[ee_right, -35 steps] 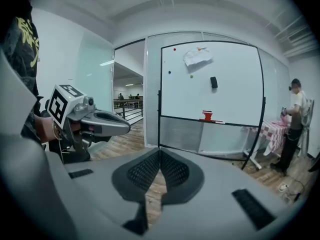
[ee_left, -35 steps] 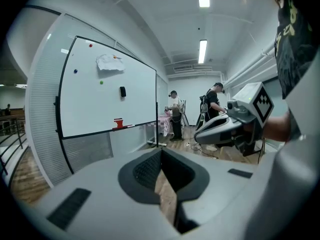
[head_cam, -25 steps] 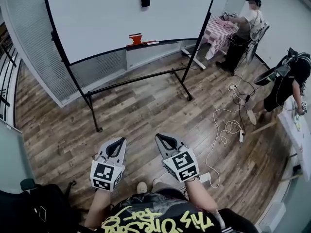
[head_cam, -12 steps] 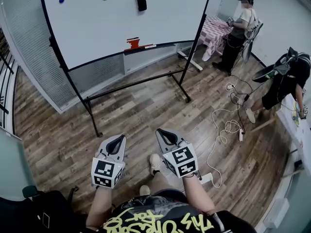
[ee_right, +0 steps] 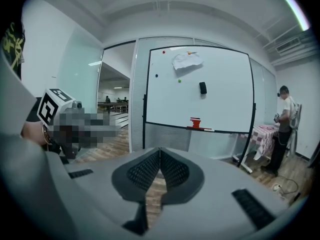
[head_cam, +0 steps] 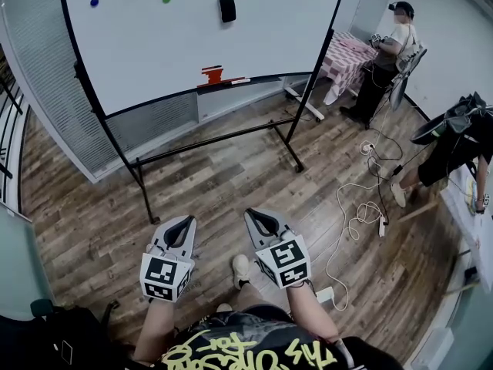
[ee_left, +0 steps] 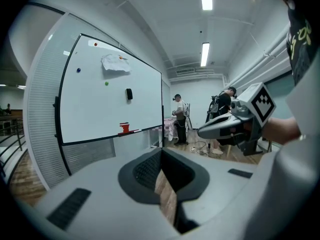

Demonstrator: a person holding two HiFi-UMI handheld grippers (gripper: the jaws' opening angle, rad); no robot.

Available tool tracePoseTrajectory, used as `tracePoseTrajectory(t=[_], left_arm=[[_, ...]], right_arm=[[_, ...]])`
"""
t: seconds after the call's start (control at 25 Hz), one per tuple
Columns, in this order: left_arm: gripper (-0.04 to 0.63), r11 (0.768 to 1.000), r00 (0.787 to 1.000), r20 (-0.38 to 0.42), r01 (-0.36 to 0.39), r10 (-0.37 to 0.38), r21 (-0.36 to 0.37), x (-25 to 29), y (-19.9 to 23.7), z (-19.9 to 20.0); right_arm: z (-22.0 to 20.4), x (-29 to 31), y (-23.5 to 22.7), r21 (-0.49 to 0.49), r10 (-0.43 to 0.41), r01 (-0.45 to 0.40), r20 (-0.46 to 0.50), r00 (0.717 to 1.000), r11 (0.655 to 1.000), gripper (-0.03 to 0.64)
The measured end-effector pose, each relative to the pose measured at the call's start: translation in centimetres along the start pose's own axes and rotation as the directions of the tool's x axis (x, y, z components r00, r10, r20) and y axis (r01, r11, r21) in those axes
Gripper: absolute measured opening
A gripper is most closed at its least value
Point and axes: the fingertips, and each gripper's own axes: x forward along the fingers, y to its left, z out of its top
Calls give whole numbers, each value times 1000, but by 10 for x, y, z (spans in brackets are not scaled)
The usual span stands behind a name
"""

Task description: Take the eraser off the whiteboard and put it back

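The black eraser (head_cam: 226, 8) sits high on the whiteboard (head_cam: 154, 52), far across the floor from both grippers. It looks small, light and stiff-bodied, likely held on by a magnet, so a pinch across its narrow sides should suit. The left gripper (head_cam: 183, 226) and right gripper (head_cam: 259, 220) are both clenched on nothing.

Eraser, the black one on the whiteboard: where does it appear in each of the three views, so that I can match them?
Head view: the eraser is near the top edge, slightly left of centre, on the whiteboard.
Left gripper view: the eraser is left of centre, just above mid-height.
Right gripper view: the eraser is right of centre, in the upper half.
Shared landmark: the red object on the board's tray, below the eraser.
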Motion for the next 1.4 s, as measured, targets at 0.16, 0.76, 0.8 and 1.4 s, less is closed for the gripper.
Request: tracePoseTrajectory(t=[0.16,0.76,0.8,1.4], left_arm=[[8,1000,1000,-2,-18,18,3,19,12,5],[8,998,998,-7,-62,62,11,97,53,35],[8,998,998,-10,-68,68,10,102,55,36],[8,990,990,-17,-142,142,-2,165,81,51]], right_arm=[[3,19,-17,-5,12,-12,3,1000,1000,9],[32,84,-80,-49,74,-73,4,997,996,9],[33,88,-84,-53,78,-78,0,997,996,9],[43,149,-133,-99,176,-176,-11,984,979,9]])
